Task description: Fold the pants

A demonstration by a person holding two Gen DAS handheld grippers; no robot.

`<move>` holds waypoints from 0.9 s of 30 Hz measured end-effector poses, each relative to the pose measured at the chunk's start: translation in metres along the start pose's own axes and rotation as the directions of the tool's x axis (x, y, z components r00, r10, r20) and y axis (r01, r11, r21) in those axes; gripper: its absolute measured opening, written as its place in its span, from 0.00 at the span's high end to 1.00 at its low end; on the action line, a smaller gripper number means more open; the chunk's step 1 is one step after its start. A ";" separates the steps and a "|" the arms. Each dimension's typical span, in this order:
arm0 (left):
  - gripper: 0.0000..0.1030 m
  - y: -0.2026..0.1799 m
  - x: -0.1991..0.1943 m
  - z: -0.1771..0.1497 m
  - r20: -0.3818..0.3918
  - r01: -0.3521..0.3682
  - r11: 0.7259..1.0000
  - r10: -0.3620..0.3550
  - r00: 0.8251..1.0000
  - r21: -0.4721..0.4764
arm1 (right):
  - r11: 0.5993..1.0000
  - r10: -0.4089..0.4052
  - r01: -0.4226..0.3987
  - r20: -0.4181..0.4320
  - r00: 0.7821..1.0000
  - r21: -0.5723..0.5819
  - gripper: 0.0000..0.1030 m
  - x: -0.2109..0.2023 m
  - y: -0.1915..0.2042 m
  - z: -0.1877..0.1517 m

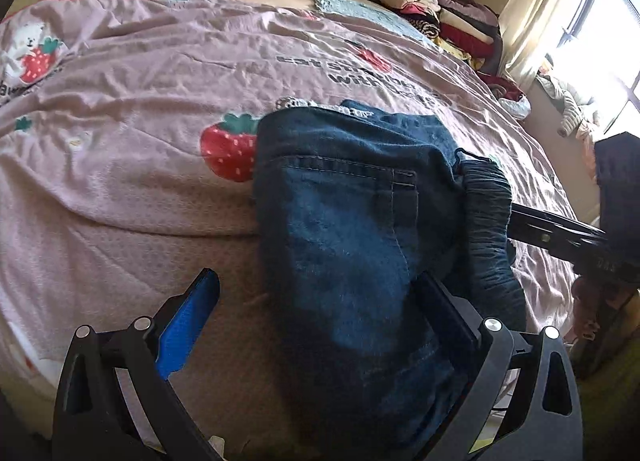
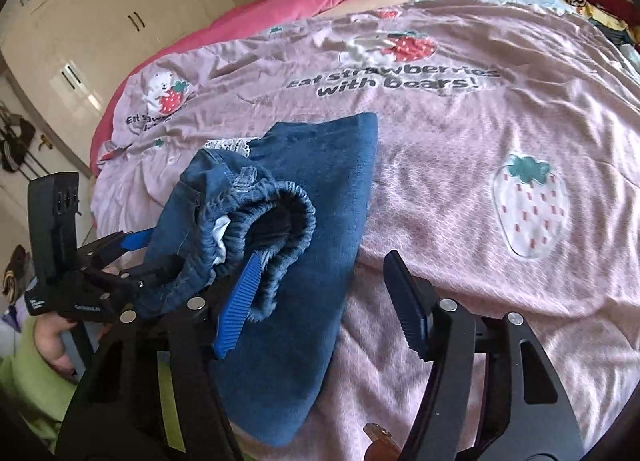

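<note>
Lying on bedspread [image 1: 120, 141], jeans [image 1: 352, 221] between open left tool [image 1: 320, 309] fingers.

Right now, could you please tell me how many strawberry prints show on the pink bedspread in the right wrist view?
3: a pale strawberry outline at right, a red one above the lettering, one with the bear at left. The blue denim pants may hide others.

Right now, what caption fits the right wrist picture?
Blue jeans lie folded on a strawberry bedspread, open jaws beside their waistband.

Bed [image 2: 500, 221], strawberry-print sheet [image 2: 440, 133], blue pants [image 2: 304, 261], clothes pile [image 1: 448, 21]
</note>
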State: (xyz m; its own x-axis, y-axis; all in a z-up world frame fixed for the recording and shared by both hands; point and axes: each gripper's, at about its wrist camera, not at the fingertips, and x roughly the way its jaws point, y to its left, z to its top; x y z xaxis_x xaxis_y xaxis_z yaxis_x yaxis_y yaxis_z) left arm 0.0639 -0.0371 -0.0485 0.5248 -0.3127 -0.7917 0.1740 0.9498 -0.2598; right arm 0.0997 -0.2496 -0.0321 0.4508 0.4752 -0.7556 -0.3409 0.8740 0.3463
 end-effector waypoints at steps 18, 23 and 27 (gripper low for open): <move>0.61 -0.022 0.000 0.008 0.031 0.065 0.996 -0.067 0.997 0.055 | 0.988 0.086 -0.083 0.019 0.996 -0.128 0.79 0.016 0.027 0.005; 0.62 -0.028 -0.016 0.015 0.080 0.053 0.996 -0.059 0.995 0.077 | 0.978 0.080 -0.065 0.070 0.994 -0.196 0.80 0.002 0.045 0.013; 0.62 -0.027 -0.028 0.030 0.130 0.018 0.995 -0.030 0.991 0.095 | 0.968 0.064 -0.036 0.104 0.992 -0.250 0.80 -0.002 0.057 0.029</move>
State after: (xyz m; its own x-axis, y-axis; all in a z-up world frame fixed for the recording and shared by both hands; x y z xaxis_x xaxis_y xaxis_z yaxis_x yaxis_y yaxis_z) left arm 0.0697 -0.0541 -0.0029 0.6233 -0.3384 -0.7050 0.2613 0.9398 -0.2202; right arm 0.1032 -0.1977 0.0047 0.5116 0.5384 -0.6697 -0.5522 0.8031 0.2239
